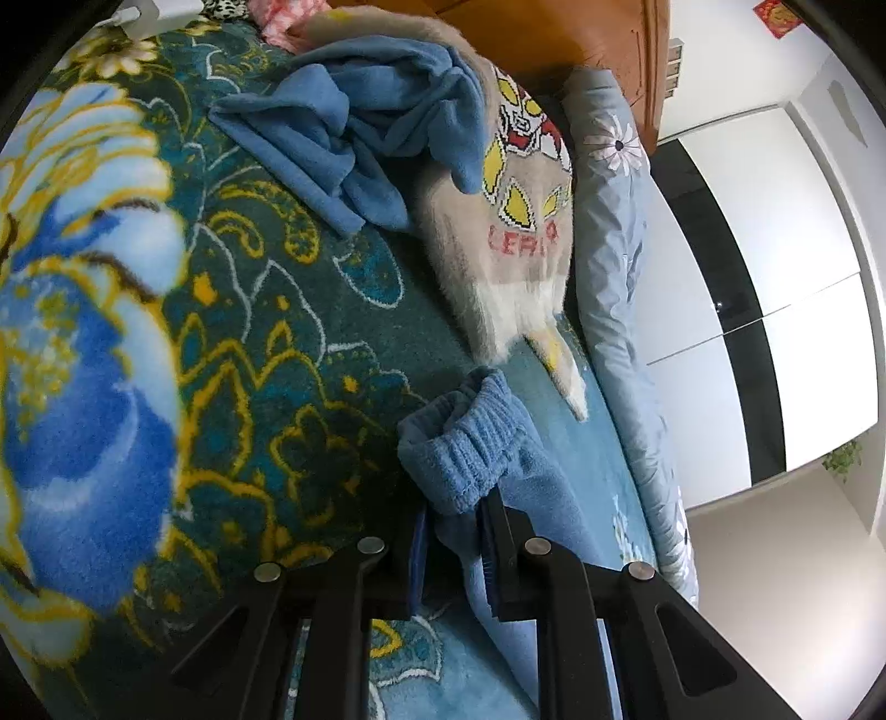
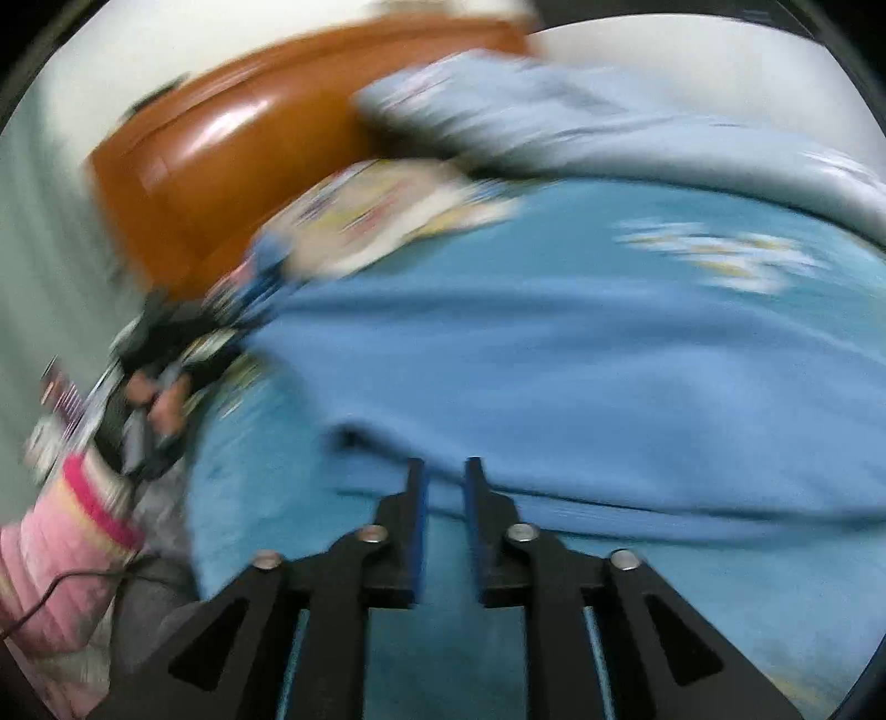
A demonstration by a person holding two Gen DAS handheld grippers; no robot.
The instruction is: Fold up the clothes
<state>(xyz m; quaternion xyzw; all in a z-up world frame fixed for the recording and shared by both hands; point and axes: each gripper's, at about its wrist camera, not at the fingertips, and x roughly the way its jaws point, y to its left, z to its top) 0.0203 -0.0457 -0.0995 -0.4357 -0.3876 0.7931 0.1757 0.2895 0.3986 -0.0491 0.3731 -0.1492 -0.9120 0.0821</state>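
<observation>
My left gripper point(image 1: 451, 507) is shut on the ribbed cuff point(image 1: 468, 443) of a light blue fleece garment, held just above the floral bed blanket point(image 1: 260, 310). More blue fleece point(image 1: 365, 133) lies crumpled farther up the bed, partly over a beige sweater with a cartoon print point(image 1: 518, 221). In the blurred right wrist view the blue fleece point(image 2: 581, 360) spreads flat across the bed. My right gripper point(image 2: 444, 471) hovers at its near edge with a narrow gap between the jaws and nothing visibly between them. The beige sweater point(image 2: 382, 213) shows behind.
A light blue flowered quilt point(image 1: 620, 266) runs along the bed's right side, also seen in the right wrist view point(image 2: 581, 127). A brown wooden headboard point(image 1: 554, 39) stands at the far end. Pink clothing point(image 2: 66, 548) and dark clutter point(image 2: 149, 376) lie at the left edge.
</observation>
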